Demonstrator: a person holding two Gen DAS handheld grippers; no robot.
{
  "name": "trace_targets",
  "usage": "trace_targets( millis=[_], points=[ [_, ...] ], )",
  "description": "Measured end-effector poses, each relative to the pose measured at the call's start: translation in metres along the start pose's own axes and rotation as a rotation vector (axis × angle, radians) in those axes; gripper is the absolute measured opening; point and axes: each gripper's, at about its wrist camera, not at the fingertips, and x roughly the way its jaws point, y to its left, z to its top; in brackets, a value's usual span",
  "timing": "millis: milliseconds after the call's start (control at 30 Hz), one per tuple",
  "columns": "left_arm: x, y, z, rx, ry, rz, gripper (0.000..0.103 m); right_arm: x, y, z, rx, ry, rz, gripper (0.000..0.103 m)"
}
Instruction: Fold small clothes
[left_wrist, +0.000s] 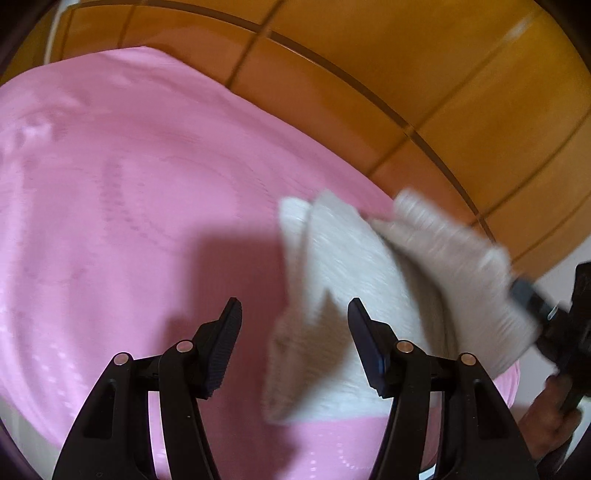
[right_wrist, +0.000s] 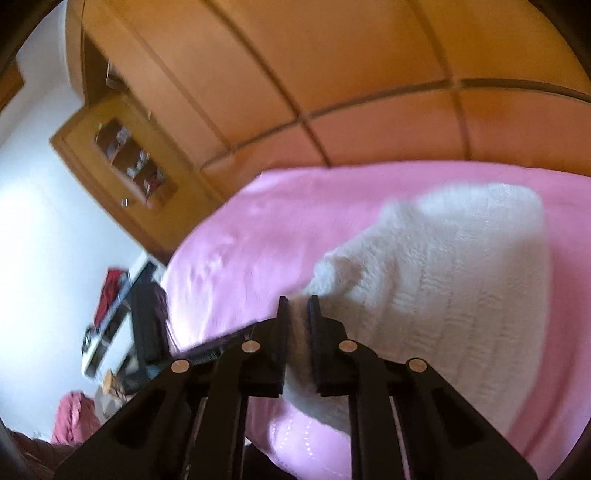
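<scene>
A small white knitted garment (left_wrist: 340, 266) lies on the pink bedspread (left_wrist: 129, 184), partly folded, one part lifted to the right. My left gripper (left_wrist: 295, 314) is open and empty, hovering just above the garment's near left edge. My right gripper (left_wrist: 532, 295) shows at the right edge of the left wrist view, holding the lifted part. In the right wrist view my right gripper (right_wrist: 298, 302) is shut on an edge of the white garment (right_wrist: 443, 277), which drapes to the right over the pink bedspread (right_wrist: 258, 229).
An orange wooden wardrobe (left_wrist: 406, 74) stands close behind the bed. In the right wrist view a wooden shelf unit (right_wrist: 133, 162) hangs on the white wall at left, with a desk and red items (right_wrist: 110, 291) below it. The bed's edge runs near my right gripper.
</scene>
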Motion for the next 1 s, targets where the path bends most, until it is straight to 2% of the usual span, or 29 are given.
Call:
trace_targets(
  millis=[67, 133, 200, 367, 400, 467, 533, 633, 733, 833, 900, 967, 1000],
  points=[
    [-0.007, 0.007, 0.003, -0.018, -0.014, -0.004, 0.059, 0.019, 0.011, -0.005, -0.018, 0.036, 0.035, 0.000],
    [-0.011, 0.010, 0.005, -0.036, -0.019, -0.025, 0.059, 0.037, 0.025, -0.012, -0.087, 0.063, -0.008, 0.000],
    [-0.014, 0.009, 0.007, -0.037, -0.018, -0.045, 0.059, 0.043, 0.021, -0.016, -0.047, 0.093, 0.034, 0.000],
    [-0.011, -0.015, 0.010, 0.033, -0.004, -0.136, 0.059, 0.017, 0.011, -0.033, -0.051, 0.074, 0.039, 0.005],
    [-0.010, -0.019, 0.011, 0.042, 0.000, -0.148, 0.059, 0.004, 0.005, -0.037, -0.051, 0.060, 0.018, 0.008],
    [-0.007, -0.030, 0.011, 0.053, 0.013, -0.192, 0.069, -0.016, -0.001, -0.047, -0.038, 0.039, 0.002, 0.033],
    [0.005, -0.041, 0.017, 0.041, 0.046, -0.260, 0.073, -0.041, -0.011, -0.056, -0.025, 0.004, -0.028, 0.037],
    [0.028, -0.058, 0.025, 0.035, 0.109, -0.319, 0.080, -0.070, -0.037, -0.067, 0.024, -0.040, -0.119, 0.052],
    [0.061, -0.073, 0.029, 0.021, 0.202, -0.345, 0.080, -0.083, -0.067, -0.075, 0.095, -0.067, -0.209, 0.053],
    [0.089, -0.084, 0.030, 0.015, 0.263, -0.326, 0.080, -0.085, -0.094, -0.079, 0.149, -0.079, -0.298, 0.055],
    [0.097, -0.089, 0.031, 0.021, 0.271, -0.310, 0.080, -0.083, -0.107, -0.081, 0.172, -0.074, -0.328, 0.055],
    [0.100, -0.097, 0.031, 0.047, 0.277, -0.307, 0.064, -0.075, -0.115, -0.084, 0.199, -0.064, -0.322, 0.055],
    [0.100, -0.099, 0.031, 0.060, 0.275, -0.301, 0.051, -0.074, -0.119, -0.083, 0.206, -0.060, -0.324, 0.056]
  ],
)
